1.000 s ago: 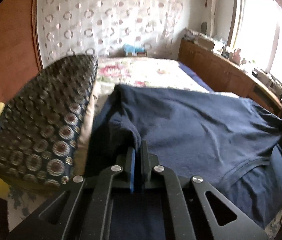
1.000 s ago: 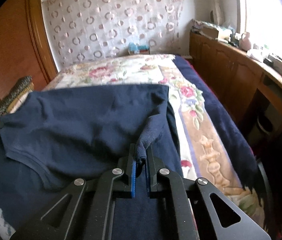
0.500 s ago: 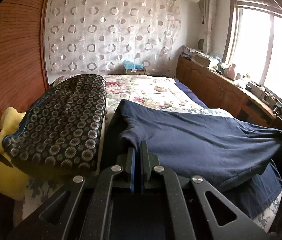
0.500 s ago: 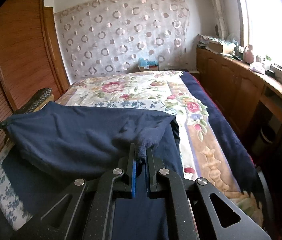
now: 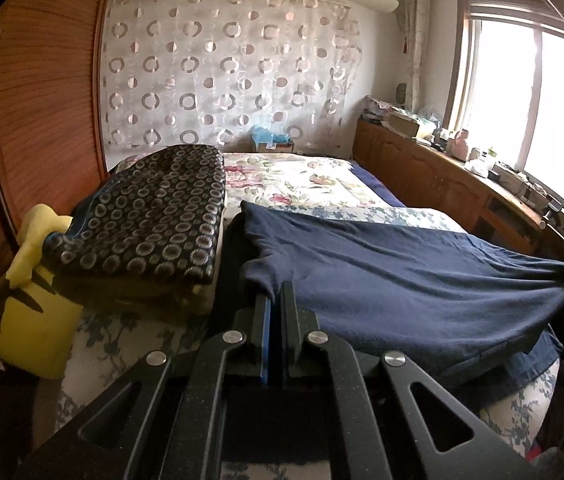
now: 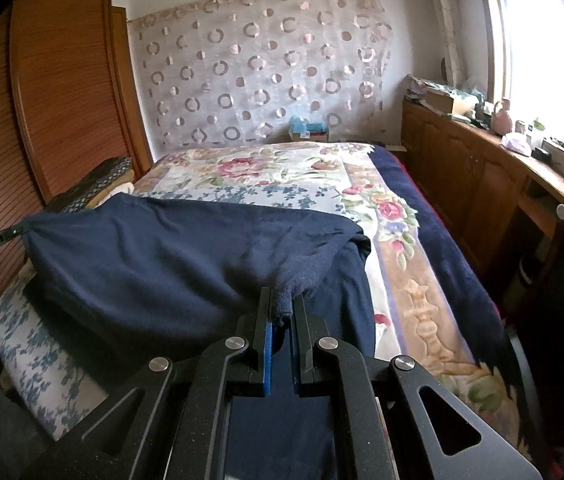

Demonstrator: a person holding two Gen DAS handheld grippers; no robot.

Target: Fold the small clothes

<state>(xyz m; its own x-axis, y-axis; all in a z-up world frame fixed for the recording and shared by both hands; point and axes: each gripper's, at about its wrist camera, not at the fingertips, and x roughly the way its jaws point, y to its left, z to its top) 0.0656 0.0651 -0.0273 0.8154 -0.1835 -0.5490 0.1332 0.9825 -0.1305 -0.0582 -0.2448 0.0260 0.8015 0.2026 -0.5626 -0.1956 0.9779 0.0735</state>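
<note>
The navy T-shirt (image 5: pixel 402 272) hangs stretched above the floral bed (image 6: pixel 282 172), its long axis running between the 2 claws: left gripper (image 5: pixel 275 300) and right gripper (image 6: pixel 282 306) each clamp an opposite end, equally near.

A navy shirt (image 5: pixel 402 276) hangs stretched above the bed as I hold it by two pinched corners, its upper layer taut and faintly wrinkled, its lower part draping onto the bedding.
</note>
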